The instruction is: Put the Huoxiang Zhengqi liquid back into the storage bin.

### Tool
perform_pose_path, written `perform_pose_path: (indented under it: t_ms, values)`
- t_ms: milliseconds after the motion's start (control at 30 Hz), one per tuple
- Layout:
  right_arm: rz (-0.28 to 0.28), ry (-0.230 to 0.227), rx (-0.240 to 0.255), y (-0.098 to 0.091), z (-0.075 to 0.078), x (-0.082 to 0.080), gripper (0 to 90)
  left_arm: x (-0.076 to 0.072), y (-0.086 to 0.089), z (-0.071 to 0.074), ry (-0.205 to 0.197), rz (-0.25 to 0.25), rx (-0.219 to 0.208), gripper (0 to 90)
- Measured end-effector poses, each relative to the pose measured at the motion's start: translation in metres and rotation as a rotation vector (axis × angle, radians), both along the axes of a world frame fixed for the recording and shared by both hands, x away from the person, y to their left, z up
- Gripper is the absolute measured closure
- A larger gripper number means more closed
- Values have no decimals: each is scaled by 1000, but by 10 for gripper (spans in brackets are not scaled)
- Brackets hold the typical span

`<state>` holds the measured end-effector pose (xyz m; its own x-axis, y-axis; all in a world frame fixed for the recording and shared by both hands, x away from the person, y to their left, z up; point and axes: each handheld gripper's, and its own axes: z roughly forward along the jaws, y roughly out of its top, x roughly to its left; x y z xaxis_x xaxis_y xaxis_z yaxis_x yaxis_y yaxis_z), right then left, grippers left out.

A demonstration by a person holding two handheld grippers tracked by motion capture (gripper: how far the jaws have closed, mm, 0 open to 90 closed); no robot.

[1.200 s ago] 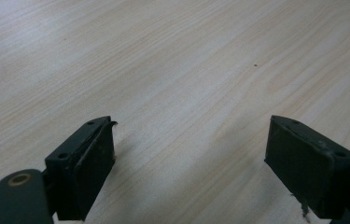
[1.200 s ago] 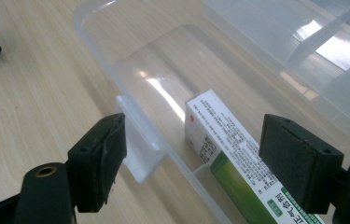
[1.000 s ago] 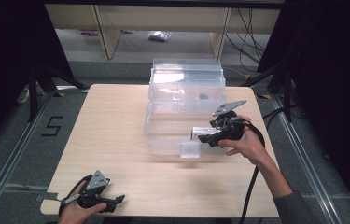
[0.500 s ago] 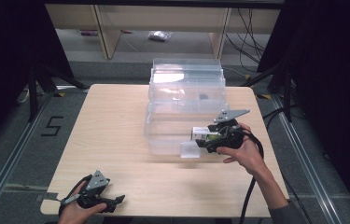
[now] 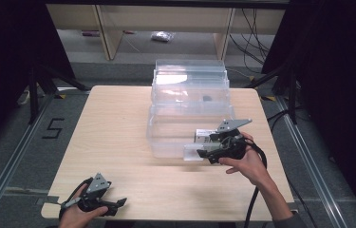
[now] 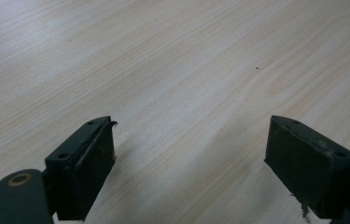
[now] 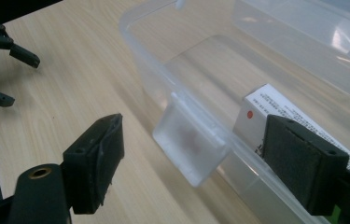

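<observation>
A clear plastic box (image 5: pixel 175 124) stands at the table's middle with its clear lid (image 5: pixel 190 78) folded open behind it. Inside, by the front right corner, lies a small white carton (image 7: pixel 262 103) with a red dot. My right gripper (image 5: pixel 204 146) is level at that corner, pointing left. Its jaws have just been opening a little, and my right gripper (image 7: pixel 193 120) stands open astride the box's front wall and frosted latch flap (image 7: pixel 189 137) without touching them. My left gripper (image 5: pixel 117 206) rests open at the table's front left corner; my left gripper (image 6: pixel 191 126) has bare wood between its jaws.
The wooden table (image 5: pixel 109 142) has free room left of and in front of the box. A small dark object (image 5: pixel 207 98) shows through the lid. Shelving (image 5: pixel 118 28) stands behind the table. Black cable (image 5: pixel 254 199) trails from my right gripper over the front edge.
My right gripper has moved a little left and toward the near side, sinking to the box's front right corner by the latch flap. My left gripper has stayed put.
</observation>
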<state>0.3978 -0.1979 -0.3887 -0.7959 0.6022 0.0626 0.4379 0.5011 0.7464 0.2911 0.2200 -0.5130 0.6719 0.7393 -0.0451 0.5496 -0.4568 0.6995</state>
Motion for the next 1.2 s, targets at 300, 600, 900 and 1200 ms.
perform_pose_path:
  t_ms: [300,600,900,1200]
  values:
    - [10,6,-1,2,-3,-7,215,-1,-1,1,4,-25,11,152]
    - [15,8,3,2,-8,-16,215,-1,-1,0,0,-10,10,152]
    - [22,16,21,5,-18,-23,218,-1,-2,0,-1,-8,8,152]
    - [0,16,25,13,-39,-35,221,-1,-2,0,0,-8,4,152]
